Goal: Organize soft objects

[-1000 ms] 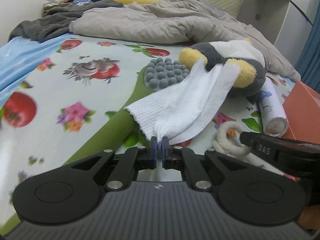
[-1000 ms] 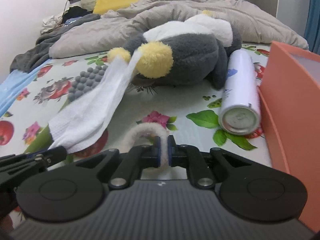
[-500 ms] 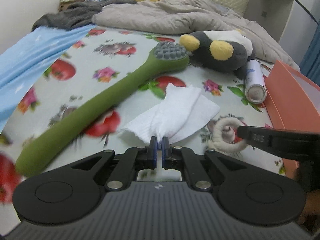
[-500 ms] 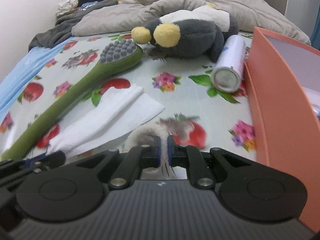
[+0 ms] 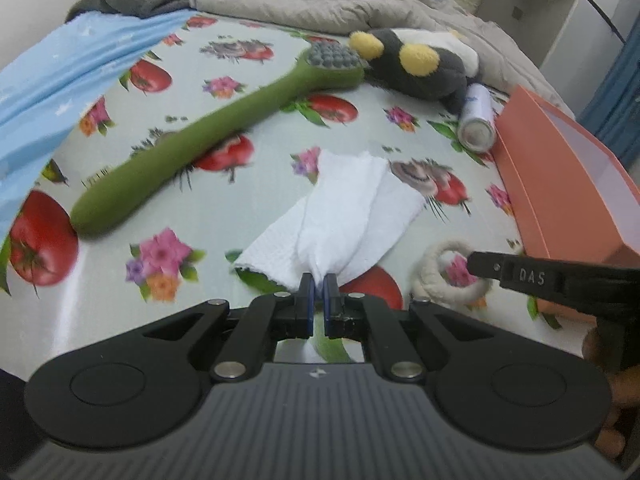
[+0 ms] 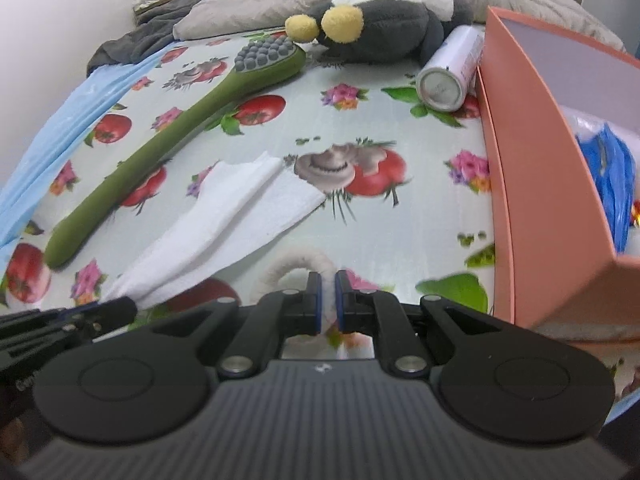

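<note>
Jaws clamped: left gripper (image 5: pixel 319 286) on the white textured cloth (image 5: pixel 348 208), right gripper (image 6: pixel 328 294) on the cream rope ring (image 6: pixel 298 266).
Pinched by one edge for carrying, both trail on the fruit-printed bedsheet (image 5: pixel 260 128) just beside the open orange cardboard box (image 6: pixel 548 184), probably their destination.

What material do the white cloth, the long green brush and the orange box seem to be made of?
White cloth: soft woven or paper-like fabric with a waffle texture and limp folds. Green brush: probably matte silicone or rubber with grey nubs. Orange box: likely smooth matte cardboard with thin, stiff walls.
</note>
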Demonstrator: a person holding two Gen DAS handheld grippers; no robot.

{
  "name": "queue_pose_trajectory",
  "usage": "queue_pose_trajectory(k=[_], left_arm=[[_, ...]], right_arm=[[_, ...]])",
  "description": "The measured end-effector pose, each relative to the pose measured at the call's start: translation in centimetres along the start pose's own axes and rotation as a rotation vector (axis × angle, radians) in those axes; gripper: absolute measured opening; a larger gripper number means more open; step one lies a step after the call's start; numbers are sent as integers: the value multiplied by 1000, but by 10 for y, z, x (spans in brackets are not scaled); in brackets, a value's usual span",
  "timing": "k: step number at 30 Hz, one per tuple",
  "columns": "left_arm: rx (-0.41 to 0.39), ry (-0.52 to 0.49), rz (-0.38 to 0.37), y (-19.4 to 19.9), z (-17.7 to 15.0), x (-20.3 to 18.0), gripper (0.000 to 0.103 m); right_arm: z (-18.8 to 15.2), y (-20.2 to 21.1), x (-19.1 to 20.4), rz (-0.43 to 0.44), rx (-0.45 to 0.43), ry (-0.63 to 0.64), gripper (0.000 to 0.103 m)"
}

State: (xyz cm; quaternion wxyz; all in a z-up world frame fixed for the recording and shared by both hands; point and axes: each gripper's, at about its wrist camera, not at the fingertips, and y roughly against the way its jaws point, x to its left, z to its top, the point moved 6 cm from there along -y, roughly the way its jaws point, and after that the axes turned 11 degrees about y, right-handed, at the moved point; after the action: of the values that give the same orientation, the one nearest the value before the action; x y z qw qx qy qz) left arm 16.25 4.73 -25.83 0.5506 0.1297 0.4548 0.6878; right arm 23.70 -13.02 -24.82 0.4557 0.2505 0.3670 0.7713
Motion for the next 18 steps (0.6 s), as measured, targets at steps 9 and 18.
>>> queue_pose_trajectory(k=[9,18], left_arm=[[8,-27,-68,13,-8,-8,6],[26,20,-104,18,2,5,36]], right_arm=[[-1,20,-5,60,-7,-61,29],[-8,16,-8,120,-4,-58,53]])
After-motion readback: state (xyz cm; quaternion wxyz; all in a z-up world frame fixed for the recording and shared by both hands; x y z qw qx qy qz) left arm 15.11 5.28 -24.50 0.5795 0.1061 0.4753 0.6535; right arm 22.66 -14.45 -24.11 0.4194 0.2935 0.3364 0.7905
